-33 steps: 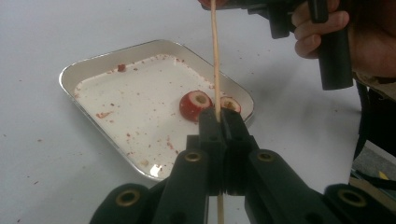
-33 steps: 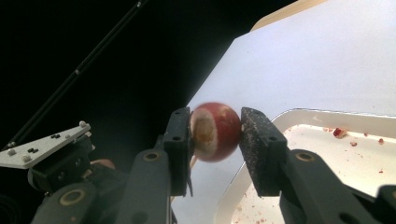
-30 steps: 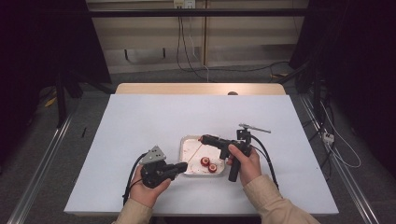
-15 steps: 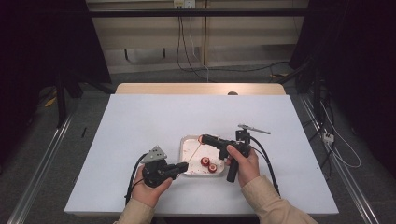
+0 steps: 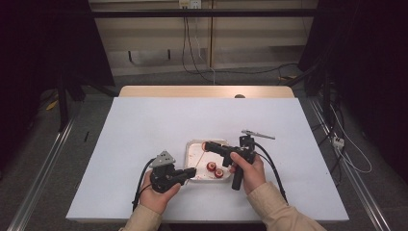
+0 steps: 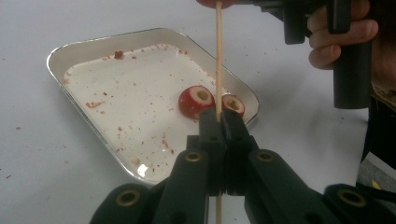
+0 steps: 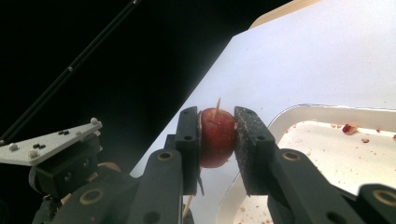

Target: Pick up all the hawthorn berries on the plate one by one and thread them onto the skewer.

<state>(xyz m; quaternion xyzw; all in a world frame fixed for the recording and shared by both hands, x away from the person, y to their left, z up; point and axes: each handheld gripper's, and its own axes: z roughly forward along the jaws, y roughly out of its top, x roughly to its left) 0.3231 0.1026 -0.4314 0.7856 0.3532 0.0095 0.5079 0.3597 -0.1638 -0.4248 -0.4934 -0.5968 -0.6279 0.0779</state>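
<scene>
Just now my right gripper [image 7: 217, 135] finished closing on a red fruit [image 7: 216, 137] over the tray [image 5: 192, 147], stick [image 6: 218, 56] poking through it. My left gripper [image 6: 218, 122] was pinching the stick's near end. Next, I could slide the fruit along.

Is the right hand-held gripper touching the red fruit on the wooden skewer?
Touching. In the right gripper view both pads of the right hand-held gripper press on the sides of the red fruit, with the skewer tip poking out of its top.
</scene>
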